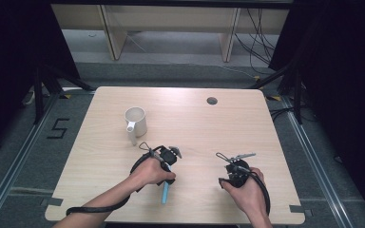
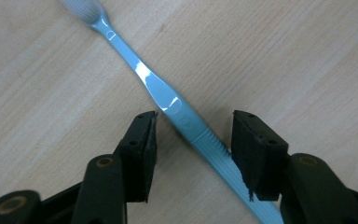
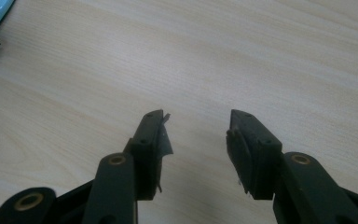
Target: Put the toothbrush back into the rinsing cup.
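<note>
Wood table (image 1: 195,123) — mug (image 1: 136,121) beyond left gripper (image 2: 193,133) straddling toothbrush (image 2: 168,95).

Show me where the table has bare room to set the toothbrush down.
Bare wood lies right of the mug, up to the cable hole, and between the two grippers. It is crowded near the left gripper, open over the toothbrush.

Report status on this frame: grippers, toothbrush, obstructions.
Left gripper open, jaws straddling blue toothbrush flat on table. Right gripper open, empty. Mug stands apart.
</note>
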Tool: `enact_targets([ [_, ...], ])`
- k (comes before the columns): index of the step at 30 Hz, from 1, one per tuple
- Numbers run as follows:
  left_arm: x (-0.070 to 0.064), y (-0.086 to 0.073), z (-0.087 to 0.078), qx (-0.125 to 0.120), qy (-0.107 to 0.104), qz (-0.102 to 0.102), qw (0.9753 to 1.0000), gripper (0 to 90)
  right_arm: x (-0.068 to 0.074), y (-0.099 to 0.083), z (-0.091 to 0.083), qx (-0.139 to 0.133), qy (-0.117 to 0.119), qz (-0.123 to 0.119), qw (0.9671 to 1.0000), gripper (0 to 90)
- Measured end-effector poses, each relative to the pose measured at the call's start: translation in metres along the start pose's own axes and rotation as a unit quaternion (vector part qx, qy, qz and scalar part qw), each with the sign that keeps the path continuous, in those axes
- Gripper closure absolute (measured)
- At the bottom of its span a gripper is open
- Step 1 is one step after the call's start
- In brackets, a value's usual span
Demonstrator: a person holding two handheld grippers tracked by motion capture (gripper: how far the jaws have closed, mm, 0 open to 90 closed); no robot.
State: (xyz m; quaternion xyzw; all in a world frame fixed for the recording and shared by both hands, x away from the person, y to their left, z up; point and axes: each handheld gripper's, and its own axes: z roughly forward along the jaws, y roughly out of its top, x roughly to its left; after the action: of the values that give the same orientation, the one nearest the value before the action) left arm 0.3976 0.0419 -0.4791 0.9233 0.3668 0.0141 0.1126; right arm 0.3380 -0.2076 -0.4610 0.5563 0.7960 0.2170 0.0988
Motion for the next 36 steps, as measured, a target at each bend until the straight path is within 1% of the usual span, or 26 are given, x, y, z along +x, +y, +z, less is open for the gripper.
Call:
enact_targets([
  [1,0.0,0.0,0.0,-0.003,0.001,0.0,1.0,51.8,0.0,0.0,0.0,-0.002,0.002,0.001,1.0,56.6],
  [2,0.001,0.0,0.0,-0.003,0.002,0.001,1.0,52.9,-0.001,0.0,0.0,-0.002,0.0,-0.006,1.0,56.6],
  [3,0.001,0.0,0.0,-0.002,0.003,0.003,1.0,54.1,0.0,0.001,0.0,0.0,0.0,-0.006,1.0,56.6],
  [4,0.002,-0.001,0.0,0.0,0.006,0.006,1.0,57.0,0.003,0.001,-0.001,0.008,-0.001,0.016,0.9998,56.6],
  [5,0.002,-0.001,0.0,0.0,0.006,0.006,1.0,58.2,0.003,0.001,-0.001,0.008,-0.001,0.016,0.9998,56.6],
  [6,0.003,-0.001,-0.001,0.005,0.008,0.015,0.9998,58.2,0.001,0.001,0.001,-0.003,0.0,-0.002,1.0,56.6],
  [8,0.004,-0.001,-0.001,0.004,0.01,0.017,0.9998,61.2,0.001,0.001,0.001,-0.003,0.0,-0.002,1.0,56.6],
  [9,0.005,-0.001,-0.001,0.006,0.01,0.019,0.9997,62.4,0.003,0.001,-0.001,0.01,-0.001,0.02,0.9998,56.6],
  [10,0.005,-0.002,-0.001,0.006,0.01,0.022,0.9997,63.8,0.001,0.001,0.001,-0.002,0.0,0.001,1.0,56.6],
  [11,0.006,-0.001,-0.002,0.012,0.01,0.031,0.9994,67.8,0.002,0.0,-0.001,0.011,0.003,0.014,0.9998,56.6],
  [12,0.006,-0.002,-0.002,0.011,0.01,0.031,0.9994,67.8,0.002,0.0,-0.001,0.011,0.003,0.014,0.9998,56.6],
  [14,0.008,-0.002,-0.002,0.01,0.011,0.033,0.9993,70.8,0.002,0.0,0.0,0.009,-0.001,0.008,0.9999,56.5],
  [15,0.008,-0.002,-0.002,0.013,0.011,0.037,0.9992,71.7,0.004,0.001,0.0,0.01,0.002,0.017,0.9998,56.5],
  [16,0.009,-0.002,-0.002,0.016,0.01,0.04,0.999,72.1,0.003,0.001,0.0,0.012,0.004,0.012,0.9999,56.6],
  [17,0.01,-0.003,-0.002,0.017,0.01,0.042,0.9989,72.8,0.002,0.001,0.001,0.004,0.002,0.003,1.0,56.5],
  [19,0.011,-0.003,-0.002,0.016,0.009,0.045,0.9988,74.4,0.002,0.001,0.001,0.003,0.004,0.0,1.0,56.5],
  [20,0.012,-0.003,-0.003,0.02,0.009,0.051,0.9985,75.4,0.001,0.002,0.0,0.006,0.003,-0.001,1.0,56.6],
  [21,0.013,-0.003,-0.003,0.022,0.008,0.054,0.9982,77.1,0.003,0.002,-0.001,0.013,0.003,0.011,0.9999,56.5],
  [28,0.013,-0.003,-0.003,0.024,0.005,0.069,0.9973,77.8,0.003,0.002,0.0,0.011,0.005,0.013,0.9998,56.5],
  [29,0.013,-0.002,-0.003,0.025,0.004,0.074,0.9969,77.9,0.003,0.002,0.0,0.01,0.003,0.005,0.9999,56.5],
  [31,0.013,-0.003,-0.003,0.024,0.004,0.076,0.9968,78.0,0.003,0.002,0.0,0.011,0.002,0.004,0.9999,56.5],
  [32,0.013,-0.003,-0.003,0.024,0.003,0.079,0.9966,78.0,0.004,0.002,-0.001,0.018,0.002,0.016,0.9997,56.5],
  [33,0.013,-0.003,-0.003,0.02,0.003,0.084,0.9962,78.1,0.001,0.001,0.001,0.007,0.002,0.0,1.0,56.5],
  [34,0.013,-0.003,-0.003,0.02,0.003,0.084,0.9962,78.1,0.001,0.001,0.001,0.007,0.002,0.0,1.0,56.5],
  [36,0.013,-0.004,-0.003,0.018,-0.001,0.091,0.9957,78.2,0.001,0.001,0.001,0.004,0.004,-0.002,1.0,56.5],
])
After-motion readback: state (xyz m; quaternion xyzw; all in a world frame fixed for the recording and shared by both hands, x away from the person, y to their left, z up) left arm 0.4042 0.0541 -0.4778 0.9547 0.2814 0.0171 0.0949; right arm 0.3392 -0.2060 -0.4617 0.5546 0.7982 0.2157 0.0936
